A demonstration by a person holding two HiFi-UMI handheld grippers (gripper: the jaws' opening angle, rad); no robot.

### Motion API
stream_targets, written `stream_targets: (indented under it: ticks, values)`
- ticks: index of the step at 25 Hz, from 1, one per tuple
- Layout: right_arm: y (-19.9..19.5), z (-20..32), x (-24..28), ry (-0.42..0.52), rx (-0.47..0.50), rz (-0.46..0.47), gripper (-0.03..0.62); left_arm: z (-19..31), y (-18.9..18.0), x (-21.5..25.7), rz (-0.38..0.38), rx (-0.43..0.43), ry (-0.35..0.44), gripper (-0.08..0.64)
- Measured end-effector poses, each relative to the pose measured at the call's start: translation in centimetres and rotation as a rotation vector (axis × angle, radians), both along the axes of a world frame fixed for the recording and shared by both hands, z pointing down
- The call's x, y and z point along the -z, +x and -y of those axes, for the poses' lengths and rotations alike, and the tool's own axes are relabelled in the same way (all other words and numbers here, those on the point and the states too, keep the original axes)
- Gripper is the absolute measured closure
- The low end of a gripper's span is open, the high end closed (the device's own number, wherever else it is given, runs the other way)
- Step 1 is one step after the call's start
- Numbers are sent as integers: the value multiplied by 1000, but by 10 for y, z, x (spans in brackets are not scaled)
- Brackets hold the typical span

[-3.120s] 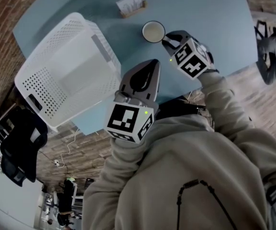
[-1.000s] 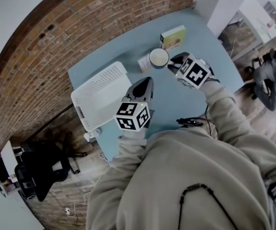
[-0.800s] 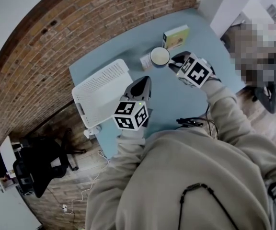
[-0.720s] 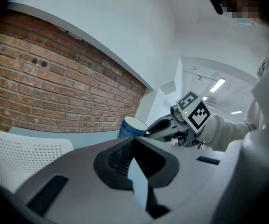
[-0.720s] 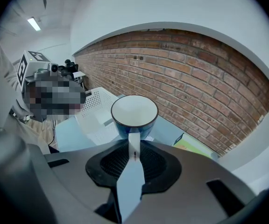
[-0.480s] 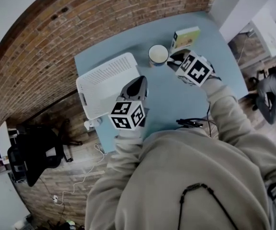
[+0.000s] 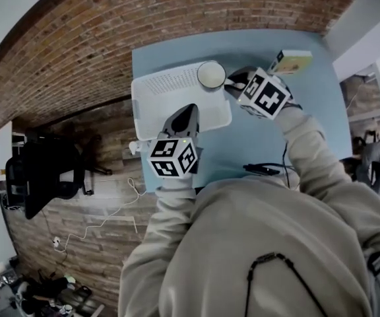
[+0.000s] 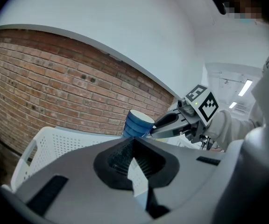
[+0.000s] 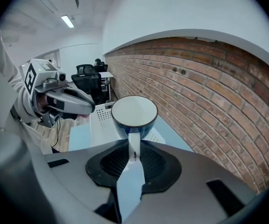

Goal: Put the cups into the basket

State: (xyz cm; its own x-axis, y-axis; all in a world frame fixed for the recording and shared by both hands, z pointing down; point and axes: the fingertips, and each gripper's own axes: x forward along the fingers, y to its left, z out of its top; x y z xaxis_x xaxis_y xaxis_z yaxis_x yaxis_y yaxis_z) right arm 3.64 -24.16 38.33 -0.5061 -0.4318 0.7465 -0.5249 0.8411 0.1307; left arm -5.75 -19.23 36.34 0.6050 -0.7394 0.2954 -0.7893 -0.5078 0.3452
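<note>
A blue cup (image 7: 211, 74) with a white inside hangs over the far right corner of the white perforated basket (image 7: 170, 104). My right gripper (image 7: 230, 82) is shut on the cup's handle, which the right gripper view shows as a white strip (image 9: 133, 146) pinched between the pads, below the cup's bowl (image 9: 134, 115). In the left gripper view the cup (image 8: 137, 123) shows its ribbed blue side above the basket (image 8: 55, 143). My left gripper (image 7: 189, 110) hovers over the basket's near right part, shut and with nothing in it.
The basket lies on the left part of a light blue table (image 7: 276, 131) set against a brick wall. A small yellow-green box (image 7: 292, 61) stands at the table's far right. A black cable (image 7: 262, 169) lies at the near edge. An office chair (image 7: 41, 170) stands at the left.
My right gripper has carried the cup left, from beside the box to above the basket's corner. My left gripper has moved left too, from over the table to over the basket.
</note>
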Motion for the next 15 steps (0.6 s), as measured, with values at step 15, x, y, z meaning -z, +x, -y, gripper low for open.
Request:
stream_targets:
  ticks: [15]
  values:
    - [-74, 7, -32, -74, 101, -41, 514, 14, -63, -26, -12, 87, -29, 571]
